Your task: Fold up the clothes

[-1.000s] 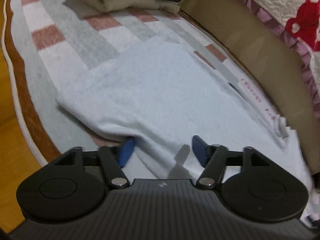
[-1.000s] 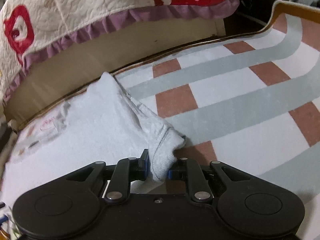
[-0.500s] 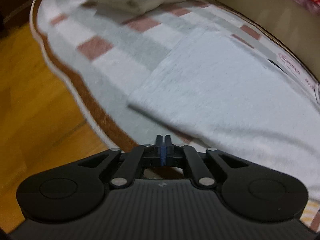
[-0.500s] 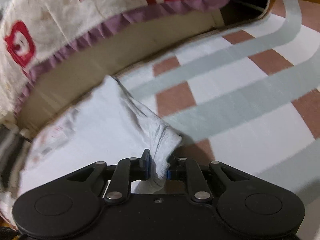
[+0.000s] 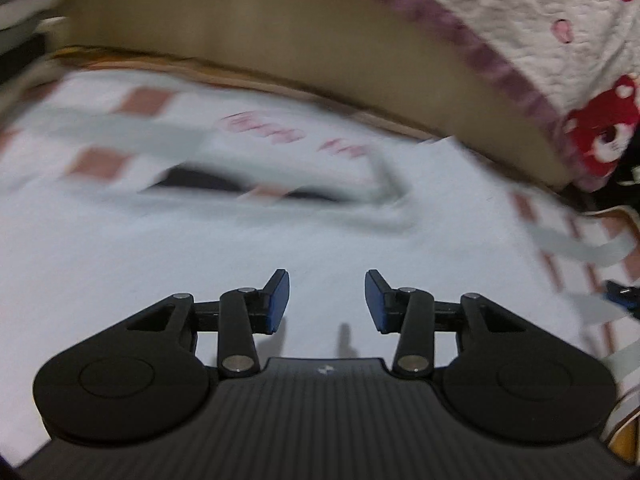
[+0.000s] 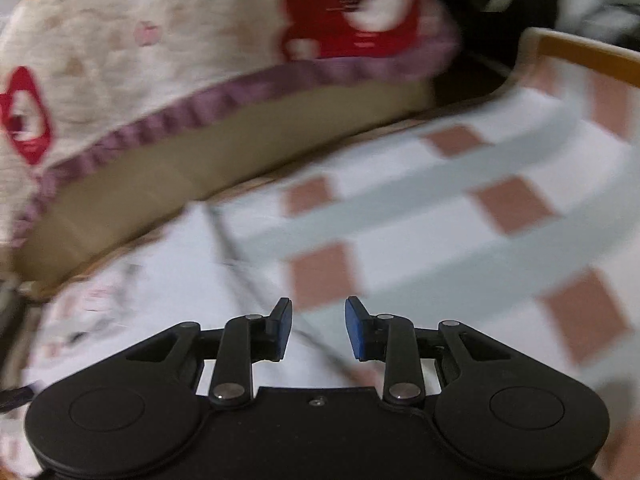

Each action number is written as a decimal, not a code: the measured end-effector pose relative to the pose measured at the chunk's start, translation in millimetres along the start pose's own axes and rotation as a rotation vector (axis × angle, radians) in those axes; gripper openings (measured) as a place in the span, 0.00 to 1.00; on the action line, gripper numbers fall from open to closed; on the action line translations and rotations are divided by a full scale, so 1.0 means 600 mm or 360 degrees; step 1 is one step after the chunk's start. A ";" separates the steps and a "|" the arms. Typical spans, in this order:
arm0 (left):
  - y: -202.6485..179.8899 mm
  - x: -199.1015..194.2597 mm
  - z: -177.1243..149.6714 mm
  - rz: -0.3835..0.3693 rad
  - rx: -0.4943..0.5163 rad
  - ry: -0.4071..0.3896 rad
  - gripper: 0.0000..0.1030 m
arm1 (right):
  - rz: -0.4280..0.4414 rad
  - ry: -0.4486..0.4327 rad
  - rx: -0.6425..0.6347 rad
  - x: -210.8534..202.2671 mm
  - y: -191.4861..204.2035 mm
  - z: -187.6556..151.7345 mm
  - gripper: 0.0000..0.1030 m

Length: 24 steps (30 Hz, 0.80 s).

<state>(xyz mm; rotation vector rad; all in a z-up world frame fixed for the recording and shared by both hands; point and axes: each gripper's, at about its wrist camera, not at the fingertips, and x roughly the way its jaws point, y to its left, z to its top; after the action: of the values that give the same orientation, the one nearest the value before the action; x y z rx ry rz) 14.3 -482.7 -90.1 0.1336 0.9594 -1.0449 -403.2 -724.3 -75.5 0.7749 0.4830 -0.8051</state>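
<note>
Left wrist view, blurred: left gripper (image 5: 327, 300) apart, empty, jaws just opening above white garment (image 5: 160, 264); right gripper (image 6: 318, 328) likewise.

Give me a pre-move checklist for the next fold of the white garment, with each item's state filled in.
1. Left gripper empty: ok, jaws just opened, nothing between them.
2. Right gripper released its fold: ok, jaws just opened, no cloth between them.
3. White garment lying on the checked rug: ok.
4. Garment flat, without bunching: cannot tell, both views are blurred.
5. Garment clear of the bed base: cannot tell, its far edge lies close.
6. Next edge to grasp located: cannot tell.
</note>
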 end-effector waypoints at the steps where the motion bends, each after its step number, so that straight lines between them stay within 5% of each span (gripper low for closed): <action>1: -0.017 0.027 0.018 -0.0025 0.0032 -0.0006 0.48 | 0.0057 0.0022 -0.0047 0.020 0.023 0.005 0.34; 6: -0.084 0.169 0.095 -0.0014 0.0263 0.0061 0.48 | 0.0197 0.0196 -0.0359 0.119 0.125 0.010 0.35; 9: -0.093 0.234 0.123 0.0024 0.0250 0.0185 0.48 | 0.0228 0.0354 -0.0488 0.176 0.149 0.007 0.37; 13: -0.088 0.274 0.133 0.0074 0.0218 0.0230 0.50 | 0.0047 0.0397 -0.0676 0.222 0.136 -0.001 0.35; 21: -0.100 0.319 0.155 -0.0012 0.0206 0.0090 0.66 | 0.0129 0.0441 -0.0731 0.223 0.121 0.004 0.33; 24: -0.111 0.327 0.155 -0.0024 0.0234 0.0051 0.53 | 0.0227 0.0459 -0.0712 0.220 0.124 0.012 0.39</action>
<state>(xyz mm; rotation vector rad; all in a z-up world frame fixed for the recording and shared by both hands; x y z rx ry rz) 48.9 -698.0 -153.8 0.2655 0.9137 -1.1300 -263.6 -756.8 -124.7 0.5006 0.8238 -0.4280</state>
